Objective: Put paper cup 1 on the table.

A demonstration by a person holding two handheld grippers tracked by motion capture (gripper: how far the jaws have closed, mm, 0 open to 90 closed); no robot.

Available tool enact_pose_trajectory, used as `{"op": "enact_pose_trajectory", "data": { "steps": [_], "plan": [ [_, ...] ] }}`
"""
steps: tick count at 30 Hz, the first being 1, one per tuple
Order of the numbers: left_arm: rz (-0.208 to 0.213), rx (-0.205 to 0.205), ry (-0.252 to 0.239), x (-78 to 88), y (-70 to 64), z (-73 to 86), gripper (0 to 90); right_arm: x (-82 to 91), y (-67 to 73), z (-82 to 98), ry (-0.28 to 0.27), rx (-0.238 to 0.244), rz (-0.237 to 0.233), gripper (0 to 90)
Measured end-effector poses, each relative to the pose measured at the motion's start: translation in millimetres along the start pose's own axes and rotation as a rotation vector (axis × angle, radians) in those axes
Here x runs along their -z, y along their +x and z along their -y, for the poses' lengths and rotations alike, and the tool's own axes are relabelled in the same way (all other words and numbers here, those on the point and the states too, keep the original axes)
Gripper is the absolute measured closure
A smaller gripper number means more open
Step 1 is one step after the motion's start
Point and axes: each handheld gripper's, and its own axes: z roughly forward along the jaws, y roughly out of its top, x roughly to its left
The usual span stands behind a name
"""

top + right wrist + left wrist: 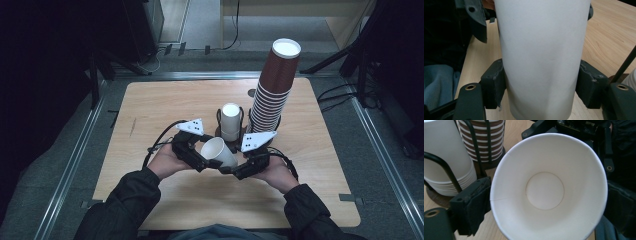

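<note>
we see a single white paper cup (218,151) held on its side above the near middle of the wooden bench (150,110), between our two hands. the right claw (229,170) grips it across its body: in the right gripper view the two black pads press on either side of the cup's wall (541,57), near its narrow bottom end. the left claw (204,162) is at the cup's open mouth; in the left gripper view we look straight into the cup (549,187), with one pad (475,202) touching the outside of the rim at the left. the other pad is hidden behind the cup, so we cannot tell whether this claw is clamped on the rim.

just behind the cup, a short stack of white cups (230,121) stands upside down in a black wire holder. right beside it rises a tall stack of brown cups (272,85), leaning slightly to the right.
</note>
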Motion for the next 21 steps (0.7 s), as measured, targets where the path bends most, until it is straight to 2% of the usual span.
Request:
{"op": "enact_pose_trajectory", "data": {
  "steps": [2,4,6,12,16,17,21],
  "plan": [
    [0.004,0.002,-0.008,-0.2,-0.4,-0.2,7.6,-0.1,0.0,-0.1,-0.004,-0.004,-0.003,32.2],
    [0.003,0.007,-0.015,0.4,0.4,0.1,14.3,-0.1,-0.2,-0.2,-0.011,-0.009,-0.008,32.2],
    [0.000,0.017,-0.018,0.5,1.5,0.2,15.4,0.2,-0.2,-0.3,-0.014,-0.009,-0.006,32.2],
    [-0.016,0.000,-0.029,2.5,0.1,-0.6,21.0,0.9,-1.1,-0.4,-0.020,-0.013,0.000,32.3],
    [-0.015,0.004,-0.015,1.6,-0.3,-1.0,22.2,0.1,-2.3,-0.3,-0.009,-0.041,-0.015,31.8],
    [-0.016,-0.001,-0.010,1.3,-0.6,-1.0,22.3,-0.3,-3.0,-0.4,-0.007,-0.034,-0.015,31.5],
    [-0.009,0.002,0.006,-0.5,-0.5,-0.7,22.8,-1.9,-2.0,-1.2,0.028,-0.059,-0.021,30.7]
  ]
}}
